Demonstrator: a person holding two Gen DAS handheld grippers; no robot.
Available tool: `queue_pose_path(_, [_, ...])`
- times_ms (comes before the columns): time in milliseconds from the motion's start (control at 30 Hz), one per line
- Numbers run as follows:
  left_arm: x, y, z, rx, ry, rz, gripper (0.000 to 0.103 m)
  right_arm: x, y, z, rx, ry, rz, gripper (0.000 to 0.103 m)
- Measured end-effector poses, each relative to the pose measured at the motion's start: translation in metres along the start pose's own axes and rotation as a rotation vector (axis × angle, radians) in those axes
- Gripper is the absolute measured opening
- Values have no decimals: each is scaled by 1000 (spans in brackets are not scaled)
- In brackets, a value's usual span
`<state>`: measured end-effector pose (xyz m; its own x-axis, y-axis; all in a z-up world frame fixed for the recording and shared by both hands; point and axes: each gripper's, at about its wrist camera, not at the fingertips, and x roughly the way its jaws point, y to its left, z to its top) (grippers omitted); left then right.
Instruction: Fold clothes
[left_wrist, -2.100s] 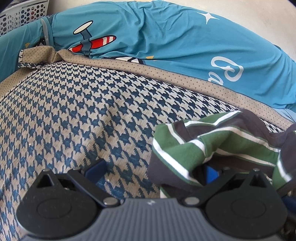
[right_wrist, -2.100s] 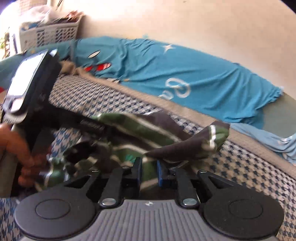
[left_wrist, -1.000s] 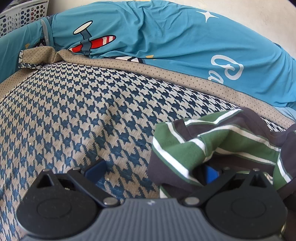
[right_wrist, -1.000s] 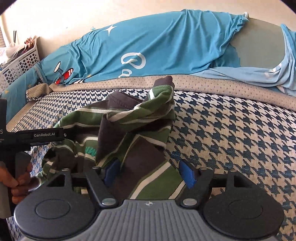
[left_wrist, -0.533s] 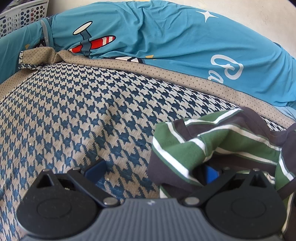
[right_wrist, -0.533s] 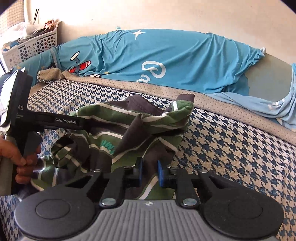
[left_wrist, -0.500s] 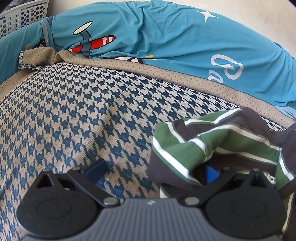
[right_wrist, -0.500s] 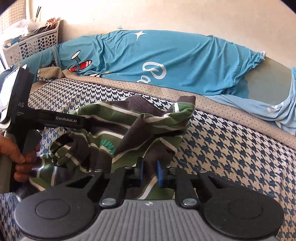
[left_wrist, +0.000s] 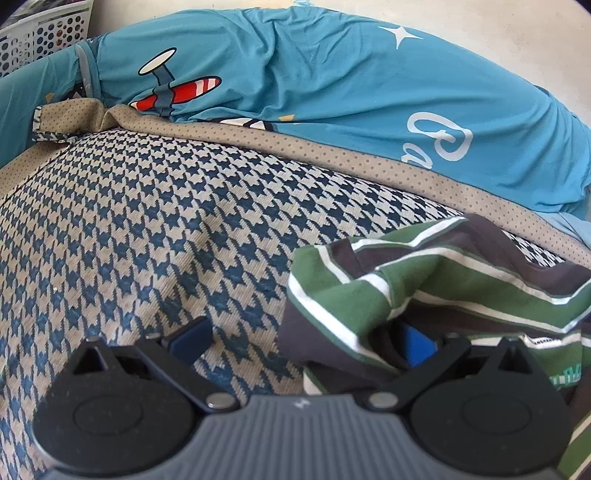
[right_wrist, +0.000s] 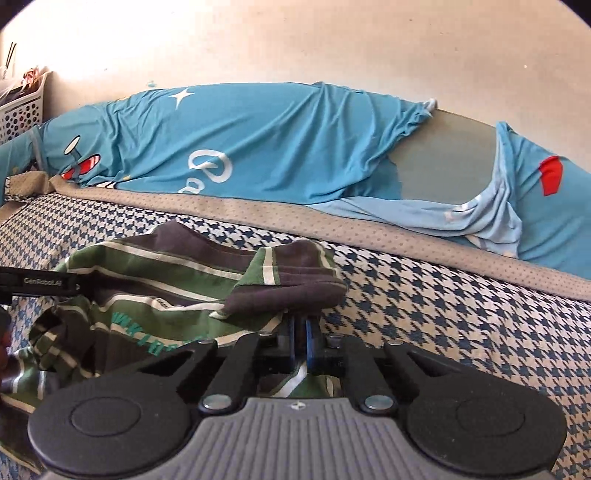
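At the bottom centre of your right wrist view, your right gripper (right_wrist: 300, 338) has its jaws drawn nearly together on a fold of the striped shirt (right_wrist: 177, 291). A second ago those jaws stood wide over the cloth; half a second ago they had already pinched in, and now a dark sleeve end is raised and draped just above them. That suggests you have a corner in hand and are lifting it to open out or lay over the garment.

In your left wrist view, your left gripper (left_wrist: 303, 341) sits low in the frame with its jaws spread wide, just as before. One blue pad rests on the bed cover (left_wrist: 140, 236); the other is tucked under the shirt's (left_wrist: 436, 280) edge at lower right. It holds nothing.

The shirt lies crumpled, not flat, across the houndstooth cover, left of centre in the right view.

Further back, a blue sheet (right_wrist: 280, 147) printed with a plane and stars runs across the upper frame. A white basket (right_wrist: 22, 110) stands at the upper left, against the wall.
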<state>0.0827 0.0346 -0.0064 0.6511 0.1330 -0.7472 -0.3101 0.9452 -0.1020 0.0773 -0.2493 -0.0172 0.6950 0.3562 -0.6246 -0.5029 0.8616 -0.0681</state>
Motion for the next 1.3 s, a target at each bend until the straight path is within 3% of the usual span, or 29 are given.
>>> queue_pose_path(33, [-1,-2,0,3,-3,-4,103,-1,-3,0,0,-2,-24,2])
queue_pose_path(333, [-4,-9,-4,19,0,-13,103,-6,-64,-3,181,-18,-150,2])
queue_pose_path(433, [-3,-11,-5,24,5,-7,103,-3,-80,-9,291,31,-34,2])
queue_pose_path(567, [-1,-11,-6,14,11,-8,103,1,-76,-17,296,94,98,4])
queue_pose_path(667, [0,-12,-7,19,12,-3,103,1,-71,-24,307,122,196,17])
queue_pose_path(733, [1,-14,-9,24,14,-1,103,1,-68,-28,306,129,228,29])
queue_pose_path(900, [2,-18,-9,38,15,4,103,6,-62,-29,318,122,239,29])
queue_pose_path(967, [2,-18,-9,36,15,4,103,8,-61,-29,322,120,240,22])
queue_pose_path(1000, [2,-17,-8,38,16,2,103,10,-60,-29,324,119,241,8])
queue_pose_path(1167, [1,-15,-7,29,18,-6,103,15,-55,-28,332,113,242,6])
queue_pose_path(1300, [1,-13,-6,13,21,-14,103,-5,-67,-13,332,4,115,4])
